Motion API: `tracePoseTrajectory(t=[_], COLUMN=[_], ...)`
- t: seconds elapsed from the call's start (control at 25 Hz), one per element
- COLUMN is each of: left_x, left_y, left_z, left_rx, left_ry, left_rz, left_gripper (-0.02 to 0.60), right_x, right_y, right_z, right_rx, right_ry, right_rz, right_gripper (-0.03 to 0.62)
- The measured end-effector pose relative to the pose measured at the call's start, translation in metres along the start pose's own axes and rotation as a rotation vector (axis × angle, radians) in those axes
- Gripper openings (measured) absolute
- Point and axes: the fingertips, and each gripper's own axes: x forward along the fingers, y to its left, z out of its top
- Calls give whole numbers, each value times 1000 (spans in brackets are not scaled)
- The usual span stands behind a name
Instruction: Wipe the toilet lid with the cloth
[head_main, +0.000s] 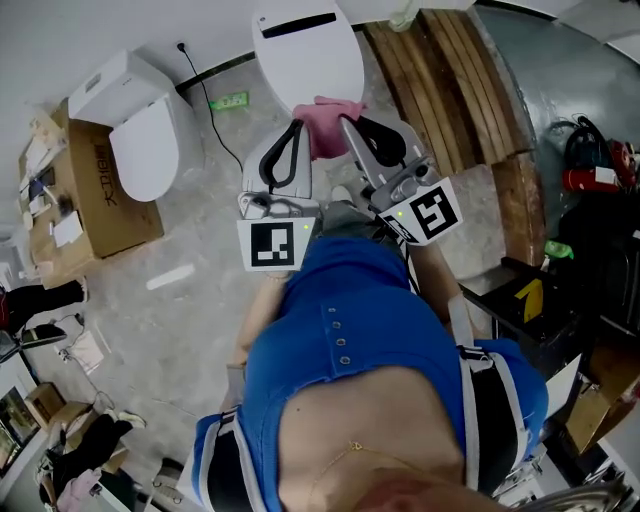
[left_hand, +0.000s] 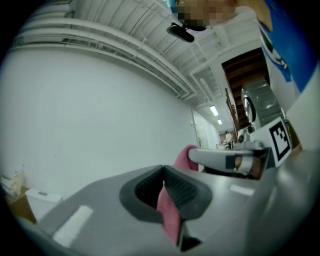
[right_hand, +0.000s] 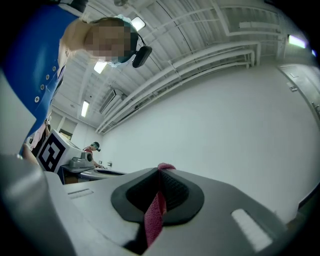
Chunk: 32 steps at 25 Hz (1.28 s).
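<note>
The white toilet lid (head_main: 305, 50) lies shut at the top of the head view. Just in front of its near edge hangs a pink cloth (head_main: 330, 125), stretched between my two grippers. My left gripper (head_main: 297, 128) pinches the cloth's left side, and my right gripper (head_main: 346, 124) pinches its right side. In the left gripper view the jaws (left_hand: 163, 169) are shut with pink cloth (left_hand: 167, 212) squeezed between the pads. The right gripper view shows the same: jaws (right_hand: 159, 169) shut on a strip of the cloth (right_hand: 155, 215). Both gripper cameras look up at a white wall and ceiling.
A second white toilet (head_main: 140, 140) stands at the left beside a cardboard box (head_main: 95, 190). Wooden planks (head_main: 450, 80) lie right of the toilet. A black cable (head_main: 205, 95) runs along the grey floor. Clutter and dark equipment (head_main: 590, 200) fill the right side.
</note>
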Motion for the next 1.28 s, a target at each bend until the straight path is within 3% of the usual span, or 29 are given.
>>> tracePoseTrajectory(t=[0.44,0.72,1.28], left_x=[-42,-39,-18], left_y=[10,1,6], left_z=[-2,-2,-4], left_rx=[41,43,56], left_ry=[-25,-32,-19], left_rz=[-25,-59,-55], left_gripper=[3,3,3], right_x=[8,9,26], right_y=[55,53,37], right_z=[-4,-9,-11], right_rx=[-25,-30,-44], right_ry=[9,46,51], right_rz=[-83,-104,-89], right_gripper=[9,9,9])
